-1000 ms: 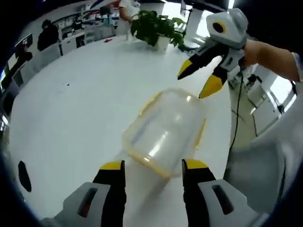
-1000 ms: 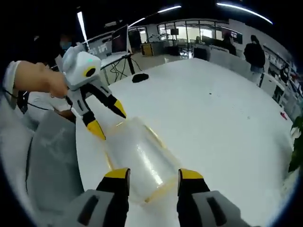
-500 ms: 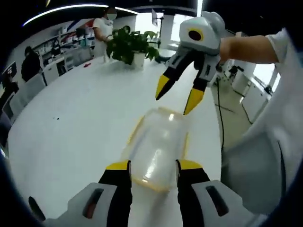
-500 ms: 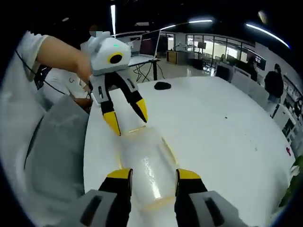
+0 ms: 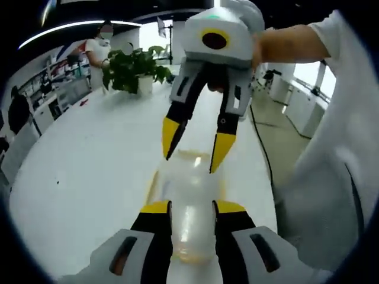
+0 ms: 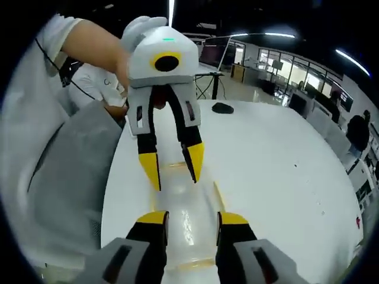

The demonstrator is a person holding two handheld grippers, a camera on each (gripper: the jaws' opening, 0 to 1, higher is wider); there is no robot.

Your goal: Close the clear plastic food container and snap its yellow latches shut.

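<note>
You have the clear container (image 5: 190,204) lying on the white table (image 5: 89,177) between your two tools, one at each short end, so treat this as a squeeze from both ends at once. Your left gripper (image 5: 192,208) has its jaws apart, straddling the near end of the lid without clamping it; the same tool faces you in the right gripper view (image 6: 172,165), its yellow tips spread over the far end. Your right gripper (image 6: 188,220) is likewise parted, one jaw on either side of its end of the box, and in the left gripper view (image 5: 193,147) its tips hang just above the far rim. The yellow latches (image 5: 189,255) show as thin strips along the edges; whether any has clicked home I cannot tell, and the lid appears seated but may not be flush. Keep both tools on the box's long axis, drop the tips onto the latch flaps rather than the slick lid, and press down and inward evenly so it does not skate sideways
</note>
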